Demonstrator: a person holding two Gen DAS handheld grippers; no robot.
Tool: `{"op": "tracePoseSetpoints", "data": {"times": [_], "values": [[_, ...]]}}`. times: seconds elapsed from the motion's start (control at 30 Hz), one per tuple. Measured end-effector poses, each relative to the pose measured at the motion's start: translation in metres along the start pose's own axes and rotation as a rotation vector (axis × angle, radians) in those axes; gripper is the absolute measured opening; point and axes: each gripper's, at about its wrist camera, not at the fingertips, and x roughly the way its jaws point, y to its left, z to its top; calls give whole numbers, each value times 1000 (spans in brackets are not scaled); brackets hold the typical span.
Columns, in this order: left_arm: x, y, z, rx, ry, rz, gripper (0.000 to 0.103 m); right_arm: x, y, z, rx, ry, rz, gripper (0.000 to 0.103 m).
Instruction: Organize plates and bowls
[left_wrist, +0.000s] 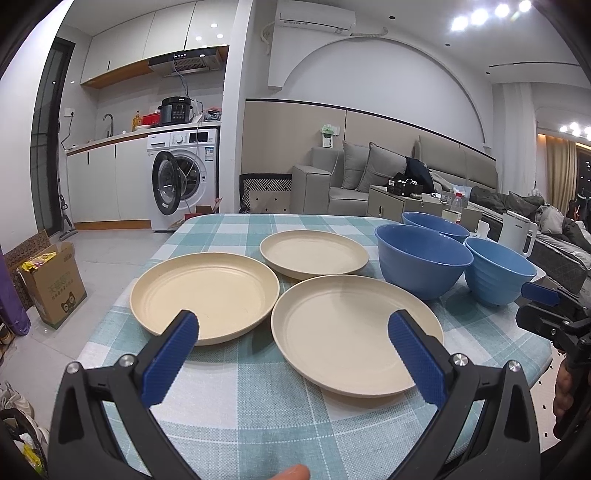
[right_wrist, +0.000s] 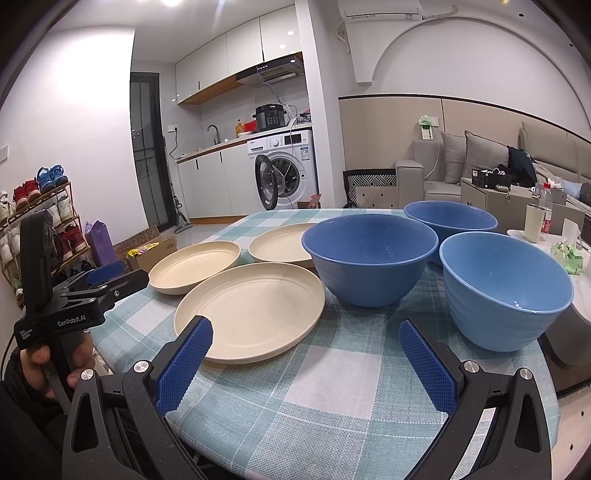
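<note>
Three cream plates lie apart on the checked tablecloth: a left plate (left_wrist: 205, 293), a far plate (left_wrist: 314, 253) and a near plate (left_wrist: 347, 332). To their right stand three blue bowls: a dark one (left_wrist: 423, 264), a second dark one behind it (left_wrist: 436, 225), and a lighter ribbed bowl (left_wrist: 496, 273). My left gripper (left_wrist: 293, 339) hovers open over the near edges of the left and near plates, holding nothing. My right gripper (right_wrist: 304, 350) is open above the cloth, between the near plate (right_wrist: 251, 314) and the ribbed bowl (right_wrist: 506, 291), and empty.
The table (left_wrist: 258, 406) has a rounded front edge. A white kettle (left_wrist: 517, 236) stands beyond the bowls. A cardboard box (left_wrist: 51, 280) sits on the floor at left, a shoe rack (right_wrist: 44, 218) further left. A washing machine and a sofa stand behind.
</note>
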Motion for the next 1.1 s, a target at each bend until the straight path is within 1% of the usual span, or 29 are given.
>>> {"op": "tracePoseSetpoints", "data": {"times": [0.27,0.53,0.67,0.87,1.03,1.1], "values": [[-2,-2,2,12,-6,6,103,-1,-1,1,1,0,0,103],[-7,2,6,2,-22,19,103,-1,-3,1,2,5,-2,103],[-7,6,11,-7,-18,18,103,-2,-5,2,7,4,-2,103],[-8,11,17,-16,-11,15,103,-3,-2,10,4,2,1,103],[-10,13,24,-22,-10,16,103,2,-8,21,47,48,32,103],[-9,14,27,-15,-5,17,103,-1,-10,26,38,30,30,103]]}}
